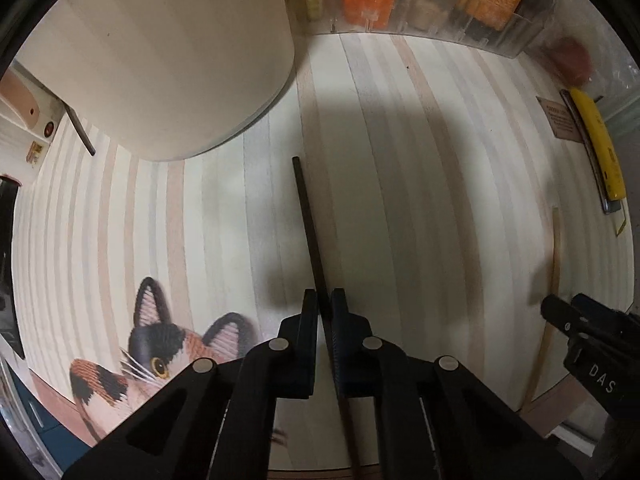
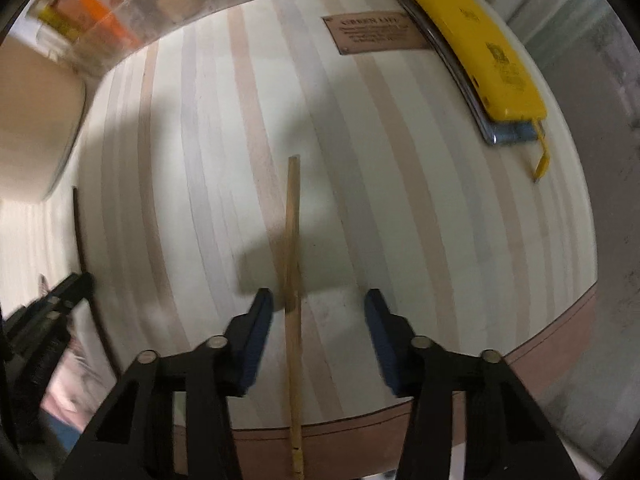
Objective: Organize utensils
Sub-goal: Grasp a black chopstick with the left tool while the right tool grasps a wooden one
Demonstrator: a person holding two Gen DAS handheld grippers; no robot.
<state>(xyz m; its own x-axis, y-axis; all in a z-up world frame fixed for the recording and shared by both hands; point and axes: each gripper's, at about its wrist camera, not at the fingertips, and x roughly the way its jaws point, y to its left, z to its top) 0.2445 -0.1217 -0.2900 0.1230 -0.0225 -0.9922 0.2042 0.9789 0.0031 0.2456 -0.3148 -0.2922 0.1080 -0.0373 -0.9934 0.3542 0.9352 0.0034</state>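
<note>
**Operator:** Jaws on my left gripper [image 1: 324,300] are clamped together on the black chopstick [image 1: 306,216], which lies flat on the striped table [image 1: 400,200] and runs straight away from me.

**Partner:** And the other side?

**Operator:** On my right gripper [image 2: 318,304] the jaws stand apart, one on either side of the wooden chopstick [image 2: 292,240]; neither pad touches it. It also lies flat on the table, closer to the left pad.

**Partner:** What's beyond them?

**Operator:** From the left wrist, a cat picture [image 1: 160,344] near my fingers, then a big cream container [image 1: 180,52], with a clear organizer of packets [image 1: 400,4] at the back. From the right wrist, a yellow case [image 2: 480,56] far right, beside a brown label [image 2: 372,34].
</note>
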